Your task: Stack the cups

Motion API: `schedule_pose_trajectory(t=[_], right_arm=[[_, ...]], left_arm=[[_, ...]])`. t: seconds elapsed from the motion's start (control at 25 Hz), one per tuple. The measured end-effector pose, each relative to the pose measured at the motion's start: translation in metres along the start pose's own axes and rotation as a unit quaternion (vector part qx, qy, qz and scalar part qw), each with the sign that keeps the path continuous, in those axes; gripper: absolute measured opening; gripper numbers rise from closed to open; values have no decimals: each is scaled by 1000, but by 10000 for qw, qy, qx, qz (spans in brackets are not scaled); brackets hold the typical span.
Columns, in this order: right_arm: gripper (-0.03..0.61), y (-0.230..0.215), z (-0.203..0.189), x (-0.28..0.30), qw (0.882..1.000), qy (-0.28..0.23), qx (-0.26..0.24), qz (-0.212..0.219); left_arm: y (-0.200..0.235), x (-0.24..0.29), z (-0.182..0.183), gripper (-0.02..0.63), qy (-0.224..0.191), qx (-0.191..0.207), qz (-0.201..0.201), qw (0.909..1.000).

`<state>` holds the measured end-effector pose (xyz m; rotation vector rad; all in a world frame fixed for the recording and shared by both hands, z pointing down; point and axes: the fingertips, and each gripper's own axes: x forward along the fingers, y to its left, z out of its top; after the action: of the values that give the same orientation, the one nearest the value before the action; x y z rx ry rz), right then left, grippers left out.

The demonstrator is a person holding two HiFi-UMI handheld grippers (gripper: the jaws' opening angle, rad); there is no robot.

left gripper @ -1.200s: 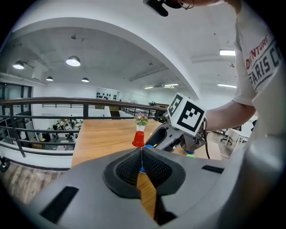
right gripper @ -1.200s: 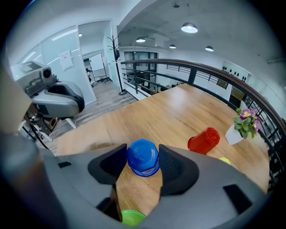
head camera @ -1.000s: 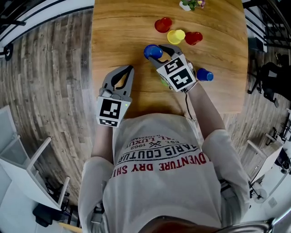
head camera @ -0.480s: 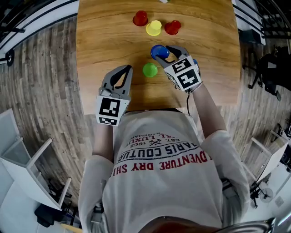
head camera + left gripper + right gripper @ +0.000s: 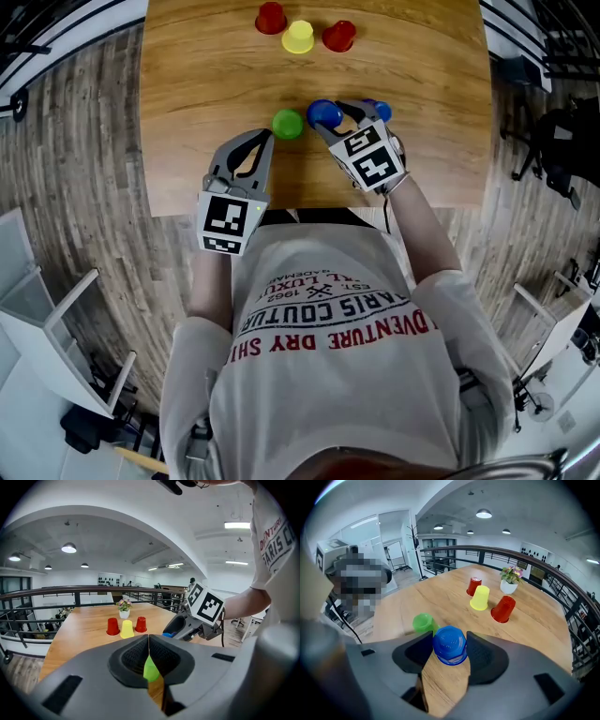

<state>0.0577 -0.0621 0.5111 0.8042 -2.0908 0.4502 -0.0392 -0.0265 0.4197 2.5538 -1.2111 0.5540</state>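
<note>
My right gripper (image 5: 334, 111) is shut on an upside-down blue cup (image 5: 324, 114), which sits between its pads in the right gripper view (image 5: 450, 646). A green cup (image 5: 287, 124) stands upside down just left of it, and a second blue cup (image 5: 378, 111) peeks out on the gripper's right. Further back, a red cup (image 5: 271, 17), a yellow cup (image 5: 298, 37) and another red cup (image 5: 338, 36) stand in a row. My left gripper (image 5: 265, 139) is shut on nothing near the table's front edge, short of the green cup (image 5: 151, 670).
The wooden table (image 5: 206, 84) ends at a front edge close under both grippers, with plank floor to its left and right. A small flower pot (image 5: 510, 581) stands behind the far cups. A railing runs beyond the table.
Both grippers have shifted right and toward the table's near edge. The right one carried the blue cup back, uncovering the green cup, which now stands just left of it.
</note>
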Motion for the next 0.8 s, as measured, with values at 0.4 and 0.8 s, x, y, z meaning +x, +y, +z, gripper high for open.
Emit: schedule_pose_trajectory(t=[0.4,0.8], right_arm=[[239,21,-24,17,9995,193,-180,187],[254,17,-9,12,9988,-360,205,249]], left_arm=[[-15,-11,-30,17,196,-250,209,9993],[-24,-13,-40,17,246,-304,264,9989]])
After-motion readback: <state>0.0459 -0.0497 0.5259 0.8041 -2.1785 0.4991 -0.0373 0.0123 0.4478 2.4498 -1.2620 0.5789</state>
